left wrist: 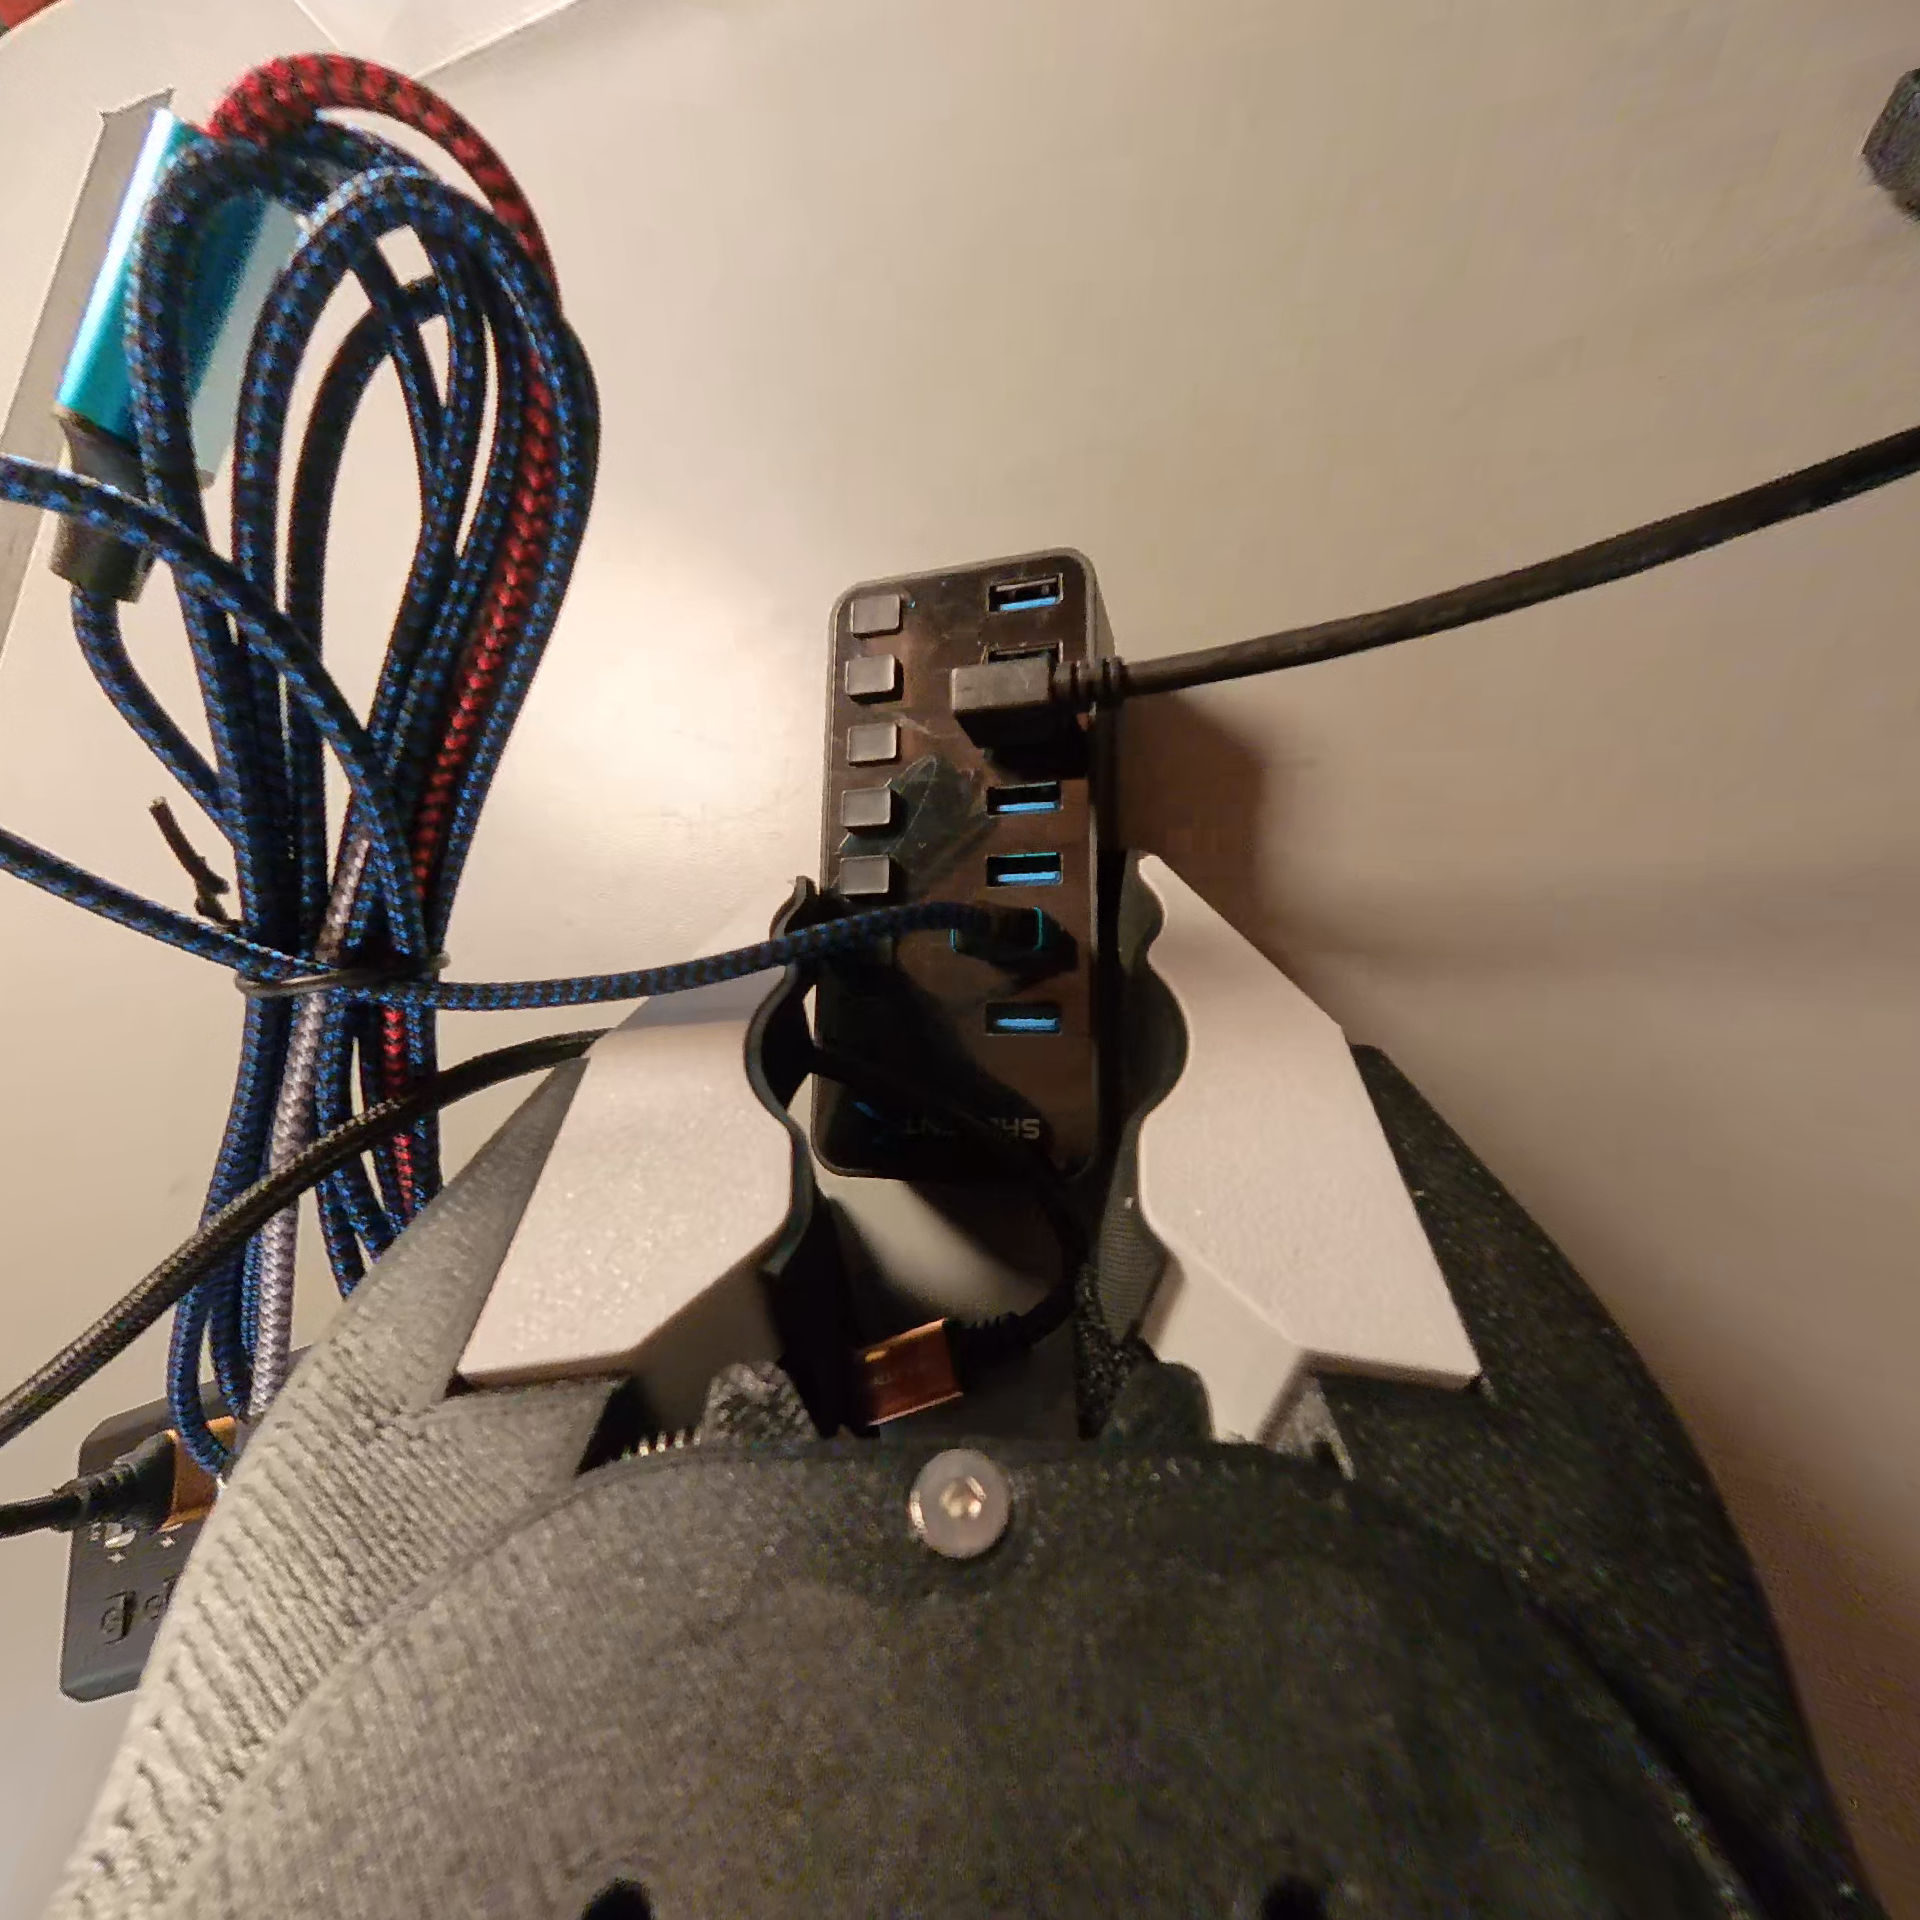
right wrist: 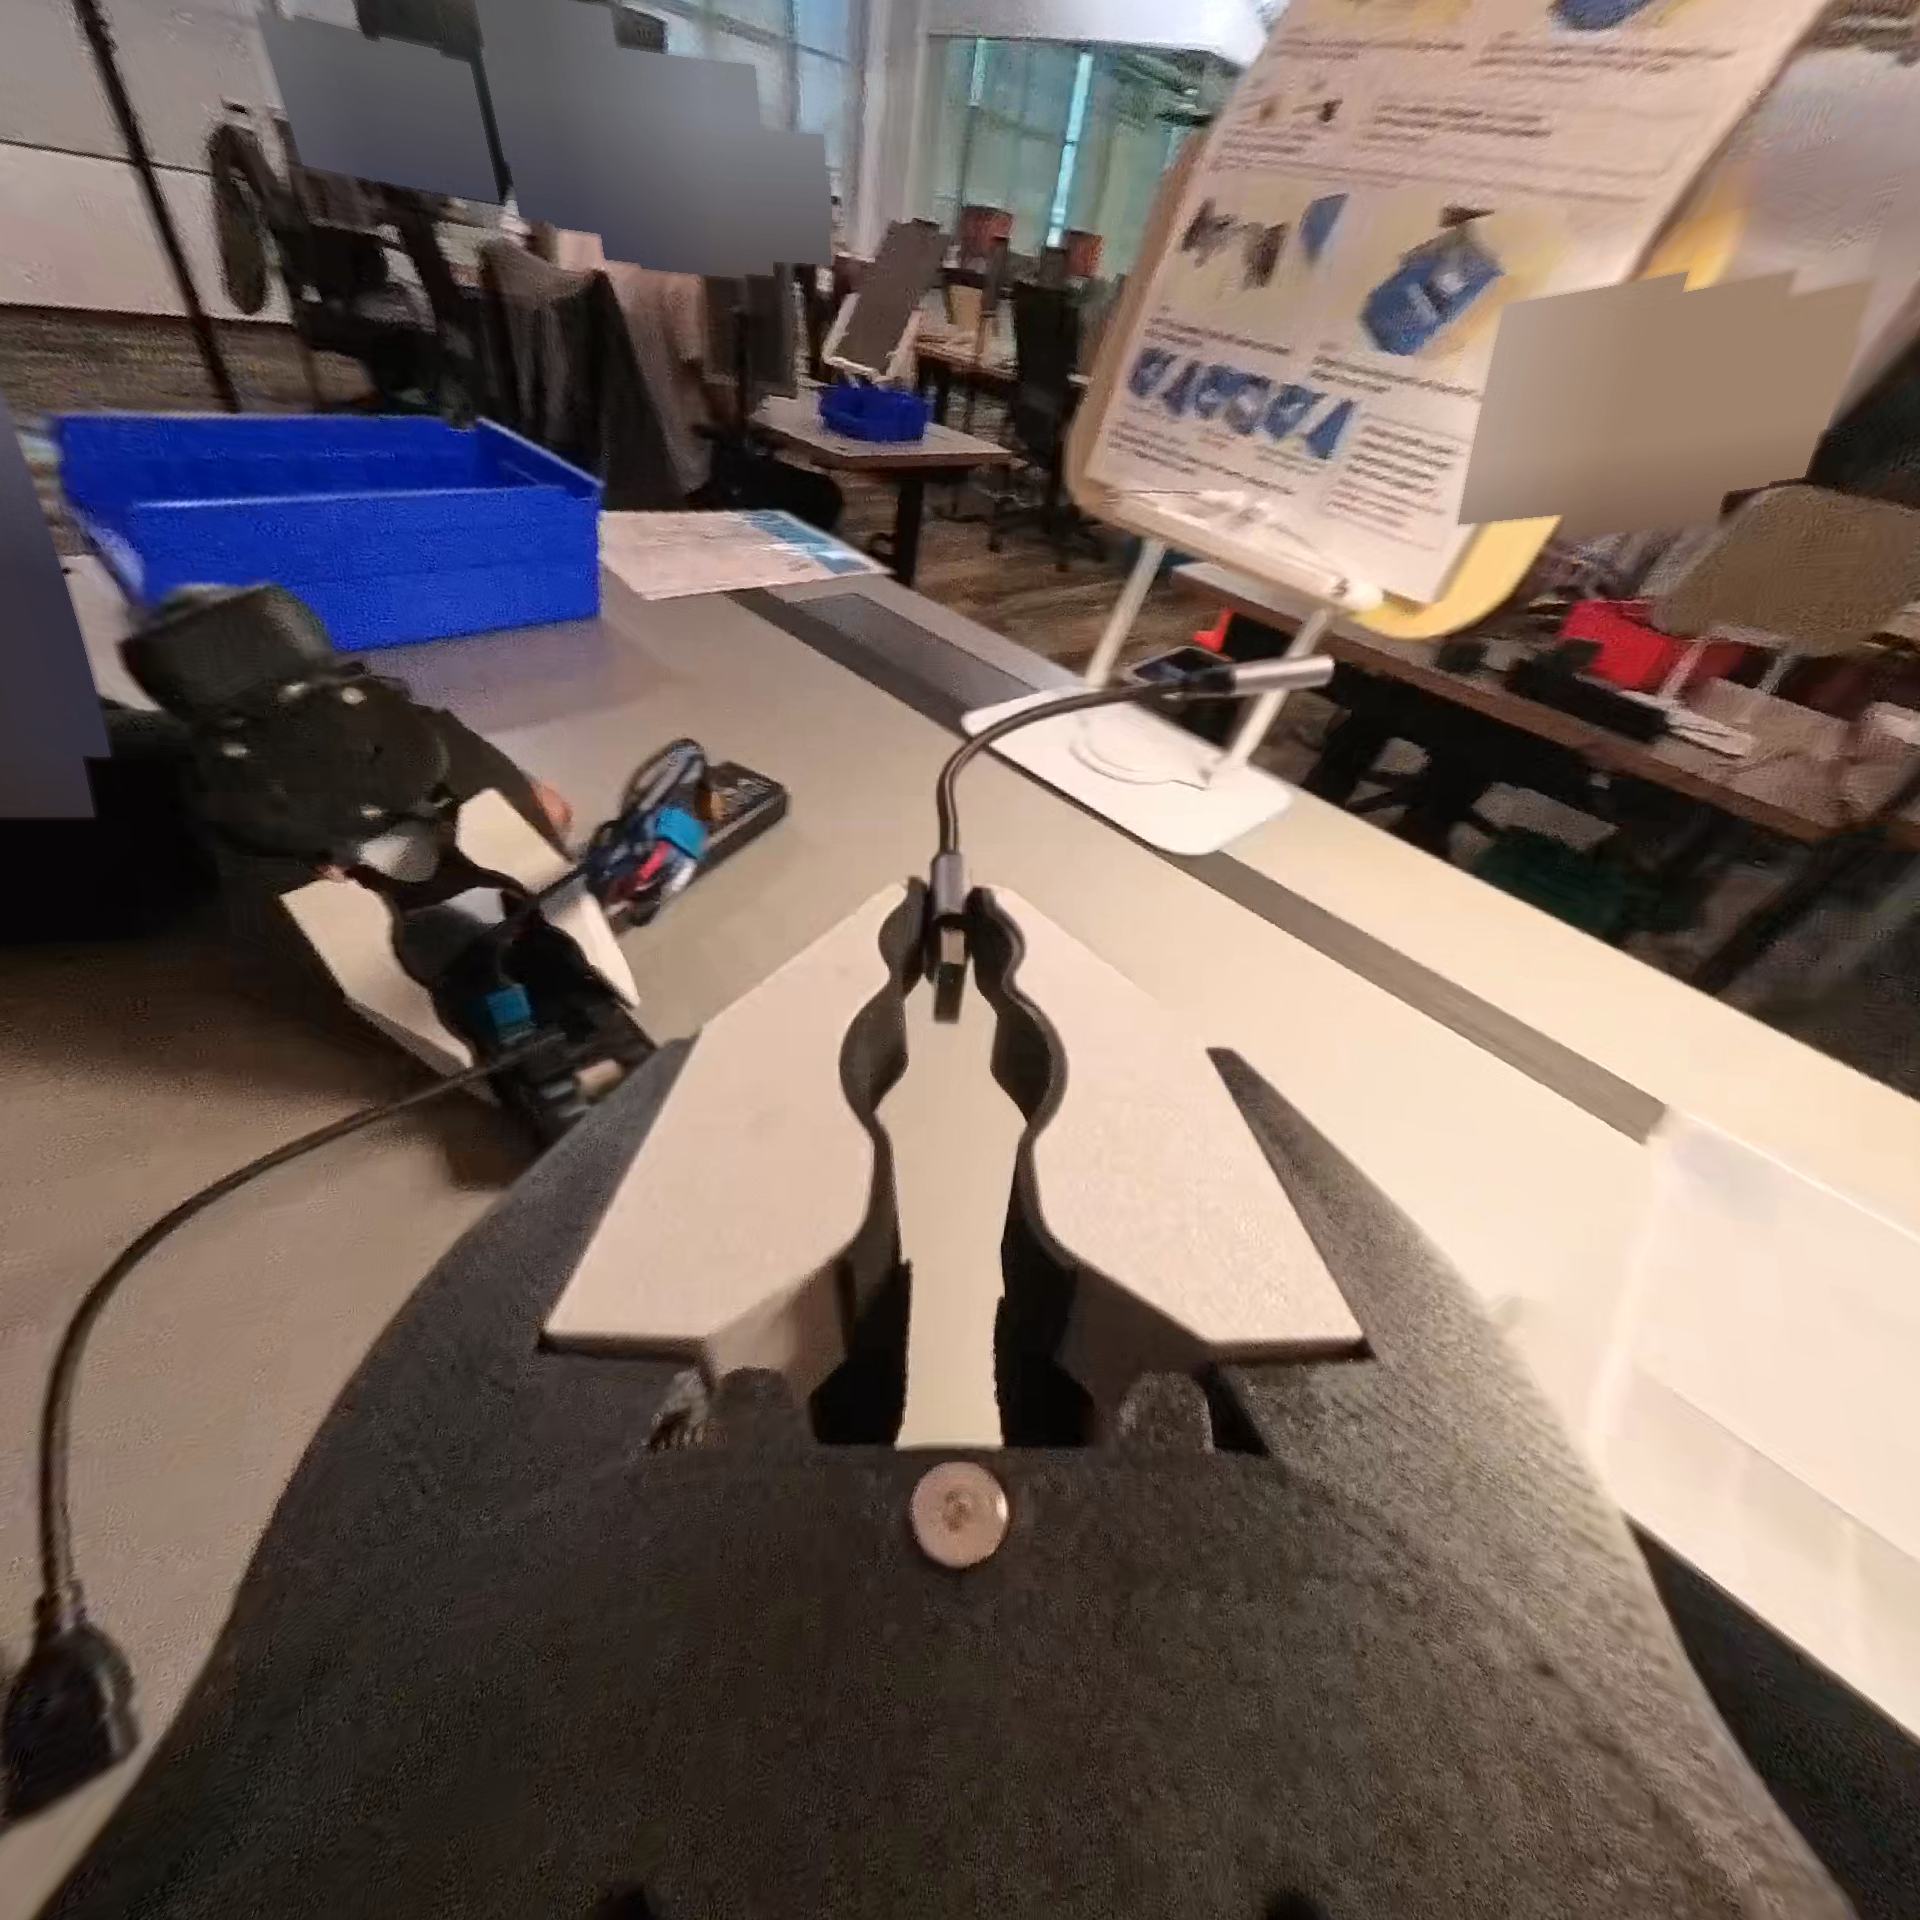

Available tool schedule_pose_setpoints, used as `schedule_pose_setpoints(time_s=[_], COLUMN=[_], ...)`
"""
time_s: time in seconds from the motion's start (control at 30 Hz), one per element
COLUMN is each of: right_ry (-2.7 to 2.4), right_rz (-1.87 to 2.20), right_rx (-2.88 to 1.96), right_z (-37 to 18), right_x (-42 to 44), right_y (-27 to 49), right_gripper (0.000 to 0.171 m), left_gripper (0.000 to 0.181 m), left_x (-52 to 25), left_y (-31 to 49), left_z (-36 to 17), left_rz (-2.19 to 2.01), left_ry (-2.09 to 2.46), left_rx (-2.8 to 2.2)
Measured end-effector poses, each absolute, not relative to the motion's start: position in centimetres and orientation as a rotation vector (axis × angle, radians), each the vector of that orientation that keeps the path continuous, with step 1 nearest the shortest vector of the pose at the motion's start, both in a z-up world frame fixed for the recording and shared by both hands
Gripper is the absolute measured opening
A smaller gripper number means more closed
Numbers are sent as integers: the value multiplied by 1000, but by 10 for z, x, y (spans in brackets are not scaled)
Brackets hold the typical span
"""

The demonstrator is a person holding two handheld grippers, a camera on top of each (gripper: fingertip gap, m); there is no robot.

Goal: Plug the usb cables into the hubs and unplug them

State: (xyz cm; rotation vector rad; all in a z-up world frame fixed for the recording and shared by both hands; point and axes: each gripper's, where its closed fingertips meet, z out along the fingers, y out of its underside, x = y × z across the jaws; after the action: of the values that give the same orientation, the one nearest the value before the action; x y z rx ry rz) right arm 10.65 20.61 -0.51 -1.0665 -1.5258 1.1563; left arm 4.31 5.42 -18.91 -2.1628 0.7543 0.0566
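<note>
Here, on the far left of the left wrist view, a bundle of braided cables [left wrist: 343,623] in blue and red is seen lying on the table [left wrist: 1351,312]. The bundle is tied with a thin band, likely so the loops do not spread. One blue cable [left wrist: 623,982] is led from the bundle across to the black hub [left wrist: 961,862], where its plug is pushed into a port.

In the middle, the hub is held between the fingers of the left gripper [left wrist: 961,997]. The jaws are closed snugly on its two long sides. It is probably held this way so that it cannot slide when plugs are pushed in or pulled out. A black cable [left wrist: 1455,603] is plugged in near the top and runs off to the right.

In the right wrist view, the left gripper [right wrist: 499,966] is seen at the left, pressed down on the hub on the table [right wrist: 312,1039]. Behind it a blue bin [right wrist: 343,520] is set. In the middle, a short grey cable [right wrist: 961,790] is pinched by its plug at the tips of the right gripper [right wrist: 945,935]. The jaws are narrow and closed on the plug. It is held up in the air, well apart from the hub, so it seems to be unplugged. At the right a paper stand [right wrist: 1195,790] is placed.
</note>
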Motion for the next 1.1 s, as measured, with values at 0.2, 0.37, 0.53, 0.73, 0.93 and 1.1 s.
schedule_pose_setpoints(time_s=[0.2, 0.37, 0.53, 0.73, 0.93, 1.1], right_ry=[-1285, -1154, -1231, -1419, -1497, -1481], right_rz=[715, 449, 482, 675, 538, 508], right_rx=[-1359, -1607, -1735, -1830, -1885, -1852], right_z=[9, -17, -58, -115, -152, -139], right_x=[197, 259, 256, 221, 227, 231], right_y=[313, 352, 356, 362, 393, 404], right_gripper=[7, 7, 7, 8, 11, 31], left_gripper=[62, 61, 61, 62, 62, 62], left_x=[43, 43, 43, 43, 43, 43], left_y=[55, 56, 57, 57, 57, 56], left_z=[-189, -191, -192, -191, -191, -191], left_rz=[58, 49, 49, 56, 55, 56], left_ry=[752, 742, 740, 743, 745, 746], left_rx=[-2163, -2163, -2163, -2161, -2159, -2158])
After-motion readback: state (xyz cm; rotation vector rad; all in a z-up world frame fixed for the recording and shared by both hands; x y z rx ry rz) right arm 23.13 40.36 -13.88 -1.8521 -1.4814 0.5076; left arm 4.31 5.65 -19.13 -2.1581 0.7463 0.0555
